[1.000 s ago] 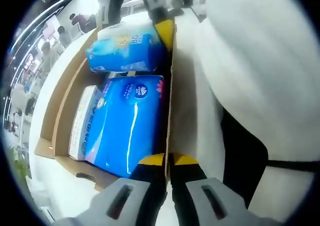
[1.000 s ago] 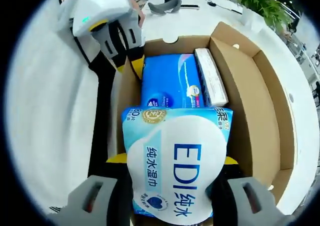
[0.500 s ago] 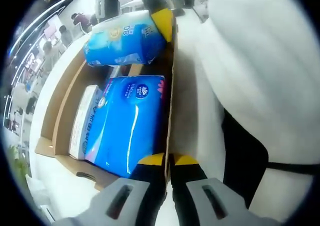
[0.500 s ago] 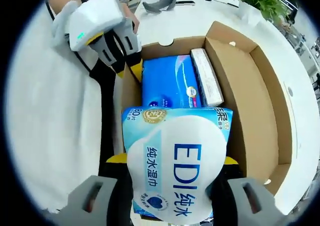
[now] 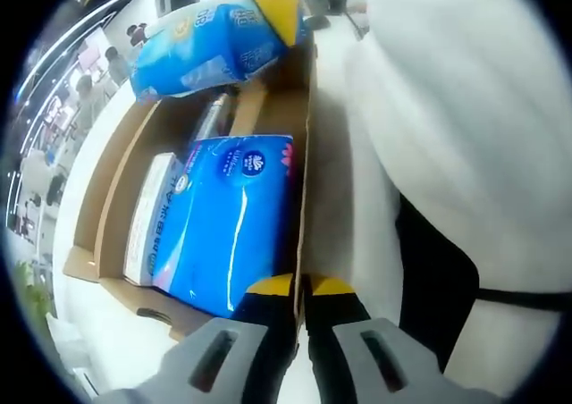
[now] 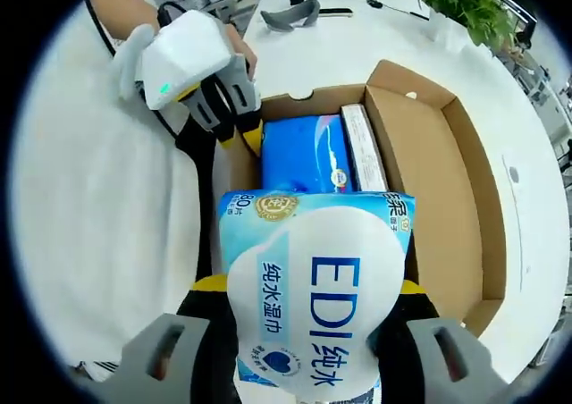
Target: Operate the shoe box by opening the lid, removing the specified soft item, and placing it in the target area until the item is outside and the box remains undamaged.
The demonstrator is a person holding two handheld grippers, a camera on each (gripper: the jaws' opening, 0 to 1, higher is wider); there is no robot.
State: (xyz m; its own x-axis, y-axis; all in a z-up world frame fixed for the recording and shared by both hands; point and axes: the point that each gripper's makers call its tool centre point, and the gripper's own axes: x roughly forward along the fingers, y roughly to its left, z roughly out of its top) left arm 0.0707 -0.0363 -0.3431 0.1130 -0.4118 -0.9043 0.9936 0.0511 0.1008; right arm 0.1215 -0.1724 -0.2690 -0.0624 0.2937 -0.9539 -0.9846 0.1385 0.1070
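An open cardboard shoe box [image 6: 447, 180] lies on a white table. Inside it are a dark blue tissue pack [image 6: 308, 154] and a slim white carton [image 6: 365, 149]. My right gripper [image 6: 311, 286] is shut on a light blue "EDI" wet-wipes pack [image 6: 313, 306] and holds it above the box. In the left gripper view the same wipes pack [image 5: 210, 42] hangs over the box's far end, with one yellow fingertip [image 5: 277, 6] of the right gripper on it. My left gripper [image 5: 300, 288] is shut on the box's side wall [image 5: 304, 172]; the right gripper view shows the left gripper [image 6: 246, 140] there too.
The white table [image 6: 357, 55] spreads around the box, with a grey curved object [image 6: 290, 12] and a green plant [image 6: 465, 6] at its far side. A person's white clothing [image 5: 465, 109] is close beside the box. People stand in the background [image 5: 89, 73].
My right gripper has risen with the wipes pack, lifting it clear above the box. The left gripper has kept its hold on the box wall.
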